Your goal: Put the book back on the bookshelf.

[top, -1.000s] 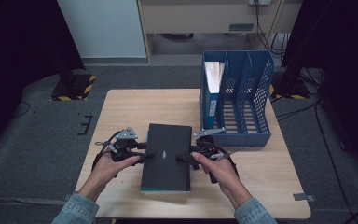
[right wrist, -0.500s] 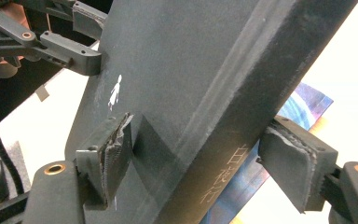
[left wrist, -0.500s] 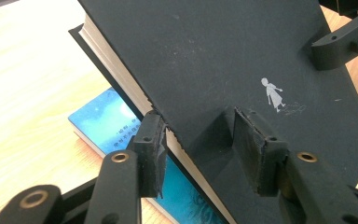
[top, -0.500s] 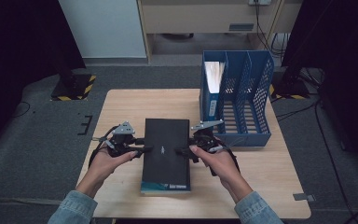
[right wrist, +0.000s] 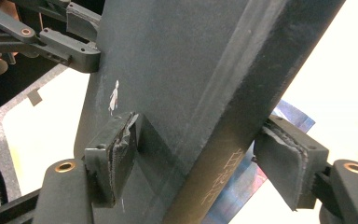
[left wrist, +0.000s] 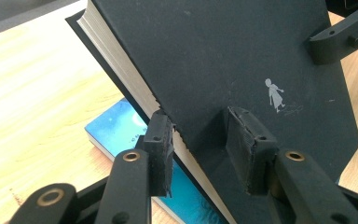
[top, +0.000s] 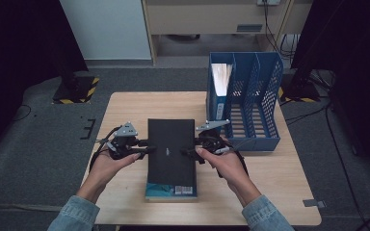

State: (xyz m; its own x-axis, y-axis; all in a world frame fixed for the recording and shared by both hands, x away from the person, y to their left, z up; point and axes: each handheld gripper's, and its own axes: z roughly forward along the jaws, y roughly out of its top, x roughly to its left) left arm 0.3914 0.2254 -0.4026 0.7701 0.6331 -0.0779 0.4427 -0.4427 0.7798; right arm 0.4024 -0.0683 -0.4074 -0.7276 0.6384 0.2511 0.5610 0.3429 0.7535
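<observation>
High view had the black book [top: 171, 149] lifted over a blue book [top: 171, 191], near the file rack [top: 250, 101]. Left hand-held gripper [top: 144, 147] and right hand-held gripper [top: 189, 150] had just been closing, both clamping its edges; I'd keep the squeeze even so it wouldn't tilt.

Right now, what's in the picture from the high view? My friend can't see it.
A person's two hands each hold a gripper, left gripper and right gripper, clamping a black book from both sides above a blue book on a wooden table. A blue file rack stands at the table's far right.
</observation>
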